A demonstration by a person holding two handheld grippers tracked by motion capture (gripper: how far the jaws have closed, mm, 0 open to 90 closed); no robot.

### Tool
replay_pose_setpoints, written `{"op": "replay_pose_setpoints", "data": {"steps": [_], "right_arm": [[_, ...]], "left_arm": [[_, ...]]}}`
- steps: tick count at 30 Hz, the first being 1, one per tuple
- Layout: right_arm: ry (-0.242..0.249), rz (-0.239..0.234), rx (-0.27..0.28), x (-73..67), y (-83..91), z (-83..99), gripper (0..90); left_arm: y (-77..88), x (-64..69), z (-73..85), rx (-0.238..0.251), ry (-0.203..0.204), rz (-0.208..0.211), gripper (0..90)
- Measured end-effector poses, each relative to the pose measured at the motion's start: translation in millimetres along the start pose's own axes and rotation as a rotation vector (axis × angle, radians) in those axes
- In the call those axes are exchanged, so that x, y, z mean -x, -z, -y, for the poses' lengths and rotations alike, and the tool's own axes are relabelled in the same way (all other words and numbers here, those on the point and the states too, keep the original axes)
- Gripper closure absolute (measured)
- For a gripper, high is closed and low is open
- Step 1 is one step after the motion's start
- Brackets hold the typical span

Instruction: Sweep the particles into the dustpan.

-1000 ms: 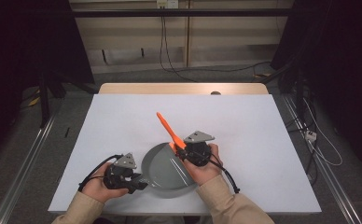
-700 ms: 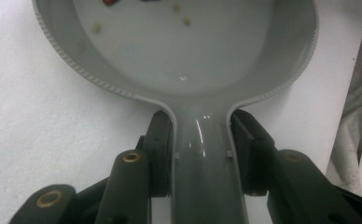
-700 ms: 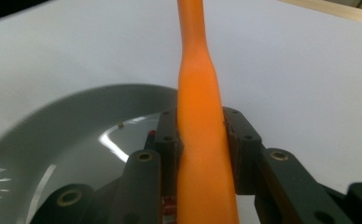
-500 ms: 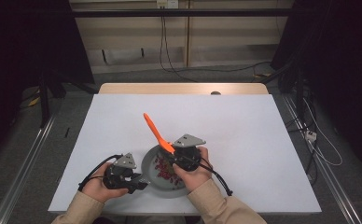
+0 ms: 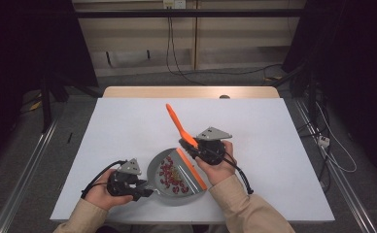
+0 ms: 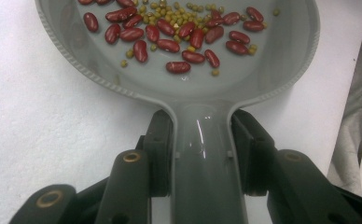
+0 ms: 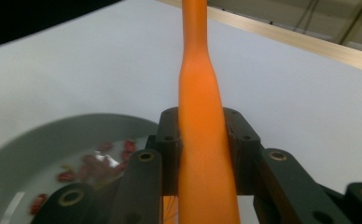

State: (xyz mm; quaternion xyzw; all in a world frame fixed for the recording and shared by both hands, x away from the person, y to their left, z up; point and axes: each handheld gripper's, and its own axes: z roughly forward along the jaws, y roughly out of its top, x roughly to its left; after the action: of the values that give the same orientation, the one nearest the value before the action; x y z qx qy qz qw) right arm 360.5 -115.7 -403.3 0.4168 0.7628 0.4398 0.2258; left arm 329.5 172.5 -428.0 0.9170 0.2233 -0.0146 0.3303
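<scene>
white table (image 5: 128, 131), dustpan (image 5: 158, 171) near front edge

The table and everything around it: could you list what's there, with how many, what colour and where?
table: one, white top with a wooden far edge, middle of the high view
dustpan: one, grey, near edge of the table, handle between the left claw's jaws
red beans: many, dark red, inside the dustpan
small beans: many, yellow-green, mixed among the red ones
brush: one, orange handle tilted up and away, its head at the dustpan's right side
cables: several, black, on the floor beyond the table
left claw: one, black, closed on the dustpan's handle
right claw: one, black, closed on the brush handle
sleeves: two, beige, bottom edge
</scene>
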Motion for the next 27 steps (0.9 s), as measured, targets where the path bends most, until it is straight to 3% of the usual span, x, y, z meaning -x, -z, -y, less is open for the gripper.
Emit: {"op": "replay_pose_setpoints", "data": {"steps": [5, 8, 14, 18, 21, 24, 27], "right_arm": [[0.038, 0.073, -0.026, 17.2, -5.2, 12.4, 70.8], [0.022, 0.08, -0.043, 20.6, -10.5, 19.5, 70.8], [0.041, 0.05, -0.056, 0.6, -17.3, 21.2, 70.6], [-0.019, -0.011, -0.047, -8.8, -16.1, 20.9, 70.6], [-0.012, -0.046, -0.03, -19.3, -14.6, 19.6, 70.7], [-0.072, -0.118, -0.003, -22.3, -10.8, 14.1, 70.9], [-0.052, -0.105, 0.013, -21.1, -9.1, 10.8, 70.9]], "left_arm": [[0.0, -0.6, -0.2, 0.001, 0.004, 0.003, 62.6], [-0.3, -1.2, -0.4, 0.004, 0.007, 0.005, 62.6], [-0.6, -1.4, -0.3, 0.005, 0.011, 0.003, 62.7], [-0.2, -2.3, -0.4, -0.003, -0.001, 0.004, 62.6], [-0.3, -1.7, -0.2, 0.007, 0.008, 0.003, 62.6], [-0.6, -1.9, 0.1, 0.005, 0.008, 0.004, 62.7], [-0.6, -1.3, 0.4, 0.007, 0.008, 0.002, 62.5]]}}
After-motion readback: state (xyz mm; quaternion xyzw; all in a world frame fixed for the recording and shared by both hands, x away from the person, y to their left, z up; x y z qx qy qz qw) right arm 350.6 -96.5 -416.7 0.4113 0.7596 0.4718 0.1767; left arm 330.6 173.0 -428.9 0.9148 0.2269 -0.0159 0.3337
